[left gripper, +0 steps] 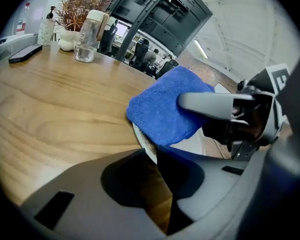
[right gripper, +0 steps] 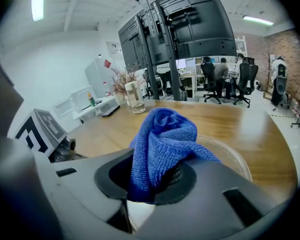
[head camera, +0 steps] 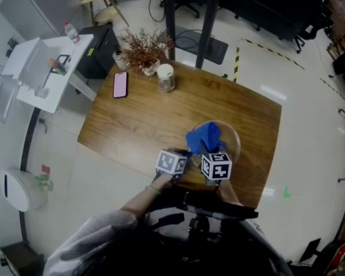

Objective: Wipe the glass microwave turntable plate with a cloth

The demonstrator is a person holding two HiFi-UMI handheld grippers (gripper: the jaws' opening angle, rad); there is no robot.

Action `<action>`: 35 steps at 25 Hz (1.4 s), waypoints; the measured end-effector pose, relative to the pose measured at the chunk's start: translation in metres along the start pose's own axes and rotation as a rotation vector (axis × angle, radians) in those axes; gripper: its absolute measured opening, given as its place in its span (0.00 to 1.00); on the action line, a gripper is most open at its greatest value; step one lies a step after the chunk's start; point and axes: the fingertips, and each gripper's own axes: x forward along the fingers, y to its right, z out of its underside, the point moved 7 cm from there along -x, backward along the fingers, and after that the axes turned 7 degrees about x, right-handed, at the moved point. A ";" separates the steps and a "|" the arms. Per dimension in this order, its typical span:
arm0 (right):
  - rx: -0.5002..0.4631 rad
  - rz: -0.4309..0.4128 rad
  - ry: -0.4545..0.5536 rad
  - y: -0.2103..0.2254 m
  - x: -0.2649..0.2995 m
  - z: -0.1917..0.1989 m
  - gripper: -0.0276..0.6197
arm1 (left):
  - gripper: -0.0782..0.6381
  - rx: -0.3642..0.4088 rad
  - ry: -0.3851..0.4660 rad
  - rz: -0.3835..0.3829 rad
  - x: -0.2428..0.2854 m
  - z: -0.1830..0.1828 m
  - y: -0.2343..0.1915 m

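Note:
The glass turntable plate (head camera: 230, 141) lies on the wooden table (head camera: 144, 119) close to its near edge. My left gripper (head camera: 186, 153) is shut on the plate's left rim (left gripper: 146, 143), which runs in between its jaws. My right gripper (head camera: 207, 149) is shut on a bunched blue cloth (right gripper: 162, 136). It holds the cloth (head camera: 203, 135) over the plate's near-left part. In the left gripper view the cloth (left gripper: 162, 109) covers the rim, with one right-gripper finger (left gripper: 207, 106) on top of it. The plate's clear far side (right gripper: 236, 160) shows beyond the cloth.
At the table's far left lie a pink phone (head camera: 120, 84), a lidded glass jar (head camera: 165, 77) and a vase of dried twigs (head camera: 145, 52). A white side table (head camera: 52, 68) stands to the left. Black posts (head camera: 207, 22) rise behind the table.

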 end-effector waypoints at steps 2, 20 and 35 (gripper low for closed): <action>0.032 0.020 -0.011 0.005 0.001 0.005 0.17 | 0.20 0.001 0.001 0.000 0.000 0.000 0.001; 0.392 0.394 0.092 0.155 -0.098 0.043 0.17 | 0.20 0.006 0.005 -0.005 0.000 0.001 -0.001; 0.095 -0.040 0.057 0.011 -0.043 0.012 0.17 | 0.20 0.015 0.011 -0.021 0.000 0.000 0.003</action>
